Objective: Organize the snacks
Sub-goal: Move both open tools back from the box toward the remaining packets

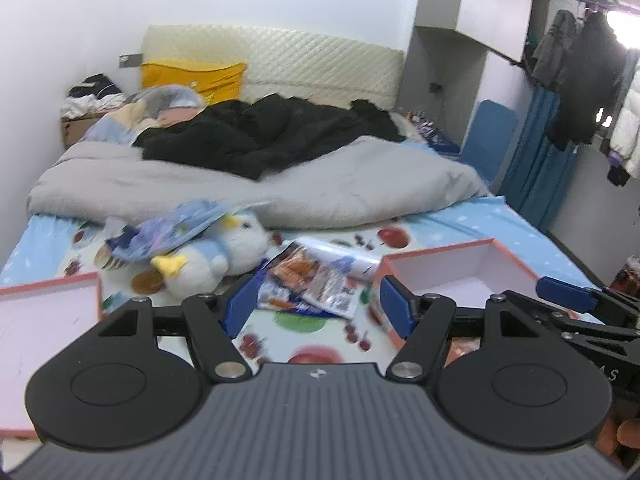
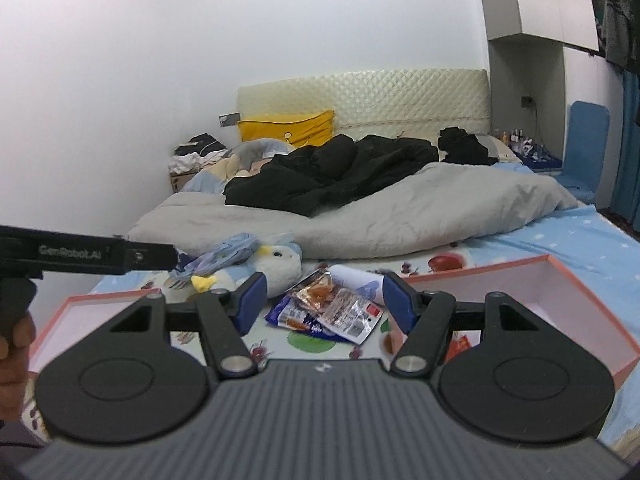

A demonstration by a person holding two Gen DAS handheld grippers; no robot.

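Note:
A small pile of snack packets [image 1: 316, 284] [image 2: 332, 308], orange, blue and clear, lies on the fruit-print bed sheet [image 1: 460, 228] with a white rolled packet [image 1: 348, 258] behind it. My left gripper [image 1: 318, 304] hovers short of the pile, open with nothing between its blue pads. In its own view my right gripper [image 2: 325, 302] is likewise open and empty, aimed at the same pile. A pink-rimmed white box [image 1: 460, 276] [image 2: 560, 280] sits right of the packets. A second pink-rimmed tray [image 1: 44, 340] [image 2: 80, 312] lies to the left.
A plush penguin [image 1: 224, 252] [image 2: 276, 264] with a blue plastic bag [image 1: 180, 228] on it lies just behind the packets. A grey duvet [image 1: 280, 184] and black clothes [image 1: 272, 136] fill the bed's far half. A hand [image 2: 12, 336] holds the left gripper's body [image 2: 80, 256].

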